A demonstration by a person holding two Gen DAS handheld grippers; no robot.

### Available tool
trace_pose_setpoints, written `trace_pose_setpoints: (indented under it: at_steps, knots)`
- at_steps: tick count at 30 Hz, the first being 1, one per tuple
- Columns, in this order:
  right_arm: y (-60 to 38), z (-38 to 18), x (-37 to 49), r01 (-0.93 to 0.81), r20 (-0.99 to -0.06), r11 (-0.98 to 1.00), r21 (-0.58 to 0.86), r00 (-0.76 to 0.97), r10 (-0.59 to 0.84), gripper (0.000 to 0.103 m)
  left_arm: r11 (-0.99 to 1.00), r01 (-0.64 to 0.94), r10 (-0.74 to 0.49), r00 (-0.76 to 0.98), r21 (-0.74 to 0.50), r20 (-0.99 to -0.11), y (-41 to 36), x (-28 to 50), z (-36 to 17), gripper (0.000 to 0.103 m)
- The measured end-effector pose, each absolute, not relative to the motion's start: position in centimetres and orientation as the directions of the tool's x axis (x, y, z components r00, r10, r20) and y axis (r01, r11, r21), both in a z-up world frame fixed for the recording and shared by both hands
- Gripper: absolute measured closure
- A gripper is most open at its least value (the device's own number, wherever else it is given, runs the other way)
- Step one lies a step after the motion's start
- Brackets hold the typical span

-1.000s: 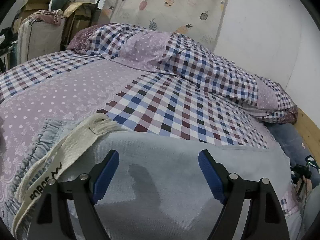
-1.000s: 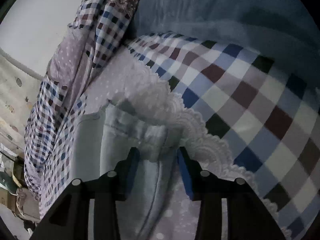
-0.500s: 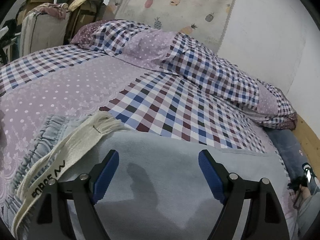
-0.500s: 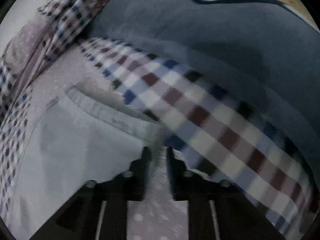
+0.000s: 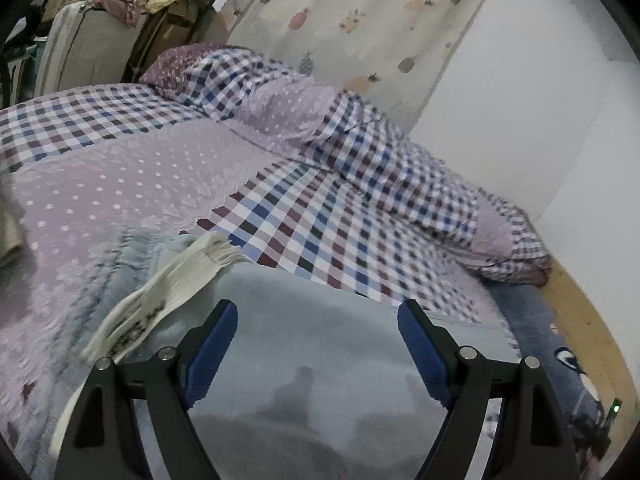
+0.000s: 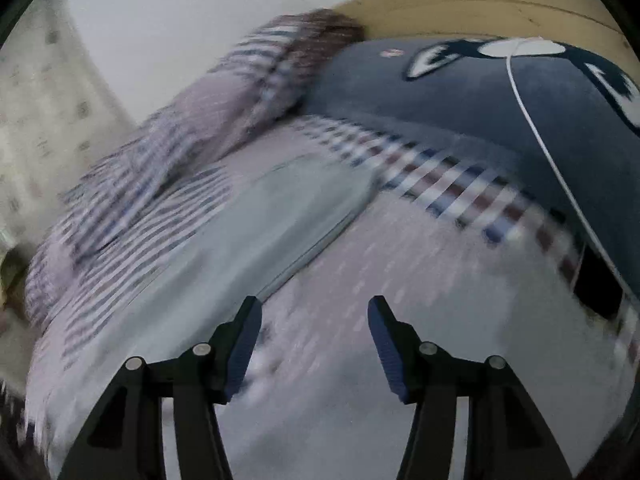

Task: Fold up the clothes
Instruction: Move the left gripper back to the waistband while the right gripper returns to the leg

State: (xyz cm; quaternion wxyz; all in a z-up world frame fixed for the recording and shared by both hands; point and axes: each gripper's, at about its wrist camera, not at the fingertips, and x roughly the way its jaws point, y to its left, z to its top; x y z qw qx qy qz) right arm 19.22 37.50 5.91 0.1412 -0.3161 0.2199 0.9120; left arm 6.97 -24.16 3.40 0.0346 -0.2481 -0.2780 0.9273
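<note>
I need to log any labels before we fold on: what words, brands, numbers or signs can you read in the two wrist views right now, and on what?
Dark lettering on the cream drawstring band of the grey garment: motion-blurred, not readable.
White-and-navy graphic on the dark blue cloth: shapes only, no legible word.
Pineapple curtain: pictures, no text.
Nothing else carries text; no line can be quoted.

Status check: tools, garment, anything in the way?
Left tool open, empty, over grey garment. Right tool open, empty, view blurred. Garment flat on bed. Nothing blocking.
</note>
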Motion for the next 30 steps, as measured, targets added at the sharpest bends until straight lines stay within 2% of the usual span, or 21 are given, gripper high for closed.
trace_pose_setpoints:
  at_steps: [3,6,10,19,24,30]
  knots:
    - [30.9,5.7,23.8,-0.254,-0.601,-0.924,0.284,-0.798,0.035,0.044,-0.865,0.057,0.182,-0.891,-0.499,-0.416,-24.6,10.7,4.3,0.017]
    - [24.5,4.2,27.7,-0.116,-0.585,-0.968,0.224,-0.81,-0.038,0.044,-0.885,0.078,0.146,-0.89,-0.459,-0.433,-25.4,15.0,3.9,0.017]
    - [17.9,2.7,29.3,0.046,-0.61,-0.988,0.146,-0.782,-0.127,0.044,-0.865,0.135,0.134,-0.866,-0.484,-0.482,-26.9,20.3,2.5,0.017]
    - [6.3,1.6,31.5,0.379,-0.581,-0.925,-0.009,-0.755,-0.304,0.044,-0.737,0.262,0.152,-0.834,-0.623,-0.53,-30.9,28.9,-1.0,0.017]
    - [2.8,1.0,32.8,0.463,-0.582,-0.883,-0.078,-0.74,-0.337,0.044,-0.638,0.359,0.172,-0.796,-0.681,-0.581,-32.5,31.3,-3.6,0.017]
    - [0.1,0.1,33.6,0.508,-0.576,-0.842,-0.181,-0.749,-0.327,0.043,-0.613,0.436,0.196,-0.724,-0.658,-0.662,-31.8,31.5,-5.9,0.017]
